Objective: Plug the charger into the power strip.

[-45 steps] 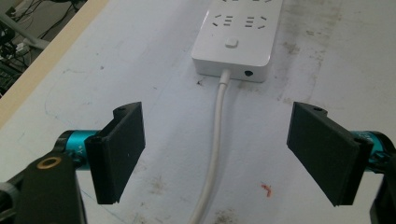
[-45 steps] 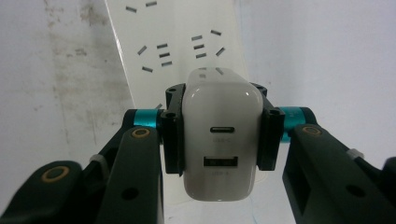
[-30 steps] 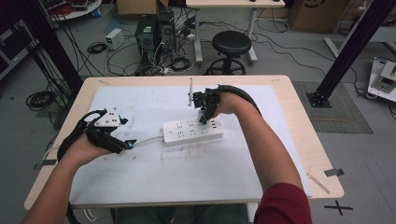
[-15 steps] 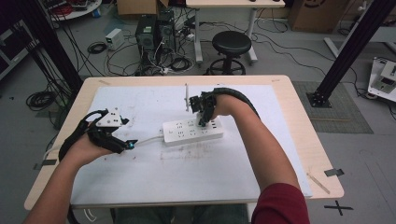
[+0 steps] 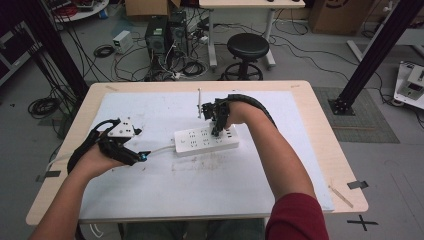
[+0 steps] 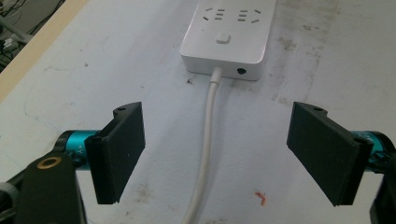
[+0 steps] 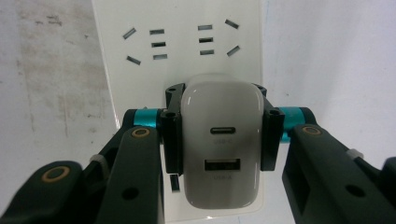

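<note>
Right gripper view: the right tongs (image 7: pixel 219 135) clamp a white charger (image 7: pixel 220 154) directly above the power strip (image 7: pixel 140 84), whose long axis runs away from them, while the left tongs (image 6: pixel 224 154) stand wide open astride its cord (image 6: pixel 208 140) on the counter (image 5: pixel 150 185).

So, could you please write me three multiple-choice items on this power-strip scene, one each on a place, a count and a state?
1. Where does the white cord lie in the left gripper view?
A. between the open jaws
B. on top of the strip
C. off the table

2. How many ports show on the white charger?
A. one
B. two
C. four

3. What is the right hand-held gripper doing?
A. hanging open
B. gripping the cord
C. clamping the charger

Answers: 1 A, the cord runs from the power strip between the left hand-held gripper jaws. 2 B, two ports, one above the other. 3 C, both jaws press its sides.
</note>
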A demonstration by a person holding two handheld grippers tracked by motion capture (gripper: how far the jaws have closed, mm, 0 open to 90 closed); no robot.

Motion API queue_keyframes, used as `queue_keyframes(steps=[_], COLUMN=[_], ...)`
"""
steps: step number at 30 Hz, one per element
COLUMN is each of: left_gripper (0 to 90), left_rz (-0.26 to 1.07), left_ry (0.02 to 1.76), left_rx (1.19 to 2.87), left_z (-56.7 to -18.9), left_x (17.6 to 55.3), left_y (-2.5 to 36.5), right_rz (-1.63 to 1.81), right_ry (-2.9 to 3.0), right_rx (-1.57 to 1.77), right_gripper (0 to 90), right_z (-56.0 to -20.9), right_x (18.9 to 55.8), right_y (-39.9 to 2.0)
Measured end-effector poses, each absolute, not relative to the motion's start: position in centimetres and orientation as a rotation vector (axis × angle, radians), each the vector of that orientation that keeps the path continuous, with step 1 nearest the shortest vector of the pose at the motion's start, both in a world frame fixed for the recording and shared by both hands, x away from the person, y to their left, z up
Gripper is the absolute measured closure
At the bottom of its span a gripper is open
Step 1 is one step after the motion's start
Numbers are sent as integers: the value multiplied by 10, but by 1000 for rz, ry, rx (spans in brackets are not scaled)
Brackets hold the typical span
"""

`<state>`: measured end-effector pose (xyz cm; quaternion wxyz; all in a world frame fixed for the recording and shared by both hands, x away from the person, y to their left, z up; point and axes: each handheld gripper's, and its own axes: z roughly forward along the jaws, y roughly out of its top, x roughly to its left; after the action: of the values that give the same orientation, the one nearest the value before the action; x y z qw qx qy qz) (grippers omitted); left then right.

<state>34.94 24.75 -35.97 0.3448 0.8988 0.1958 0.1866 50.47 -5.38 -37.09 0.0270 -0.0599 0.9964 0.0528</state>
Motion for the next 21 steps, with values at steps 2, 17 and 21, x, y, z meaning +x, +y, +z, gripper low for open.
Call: queue_keyframes(steps=[2, 17, 21], left_gripper=[193, 193, 193], left_rz=[488, 497, 495], left_ry=[510, 525, 530], left_rx=[2334, 2303, 2300], left_z=[-360, -354, -354], left_x=[349, 349, 350], left_y=[248, 258, 259], right_rz=[158, 139, 186], right_ry=[3088, 3090, 3076], right_rx=[-151, -128, -75], right_gripper=[636, 601, 511], right_z=[-371, -374, -367], right_x=[504, 506, 506], right_y=[-55, -53, -56])
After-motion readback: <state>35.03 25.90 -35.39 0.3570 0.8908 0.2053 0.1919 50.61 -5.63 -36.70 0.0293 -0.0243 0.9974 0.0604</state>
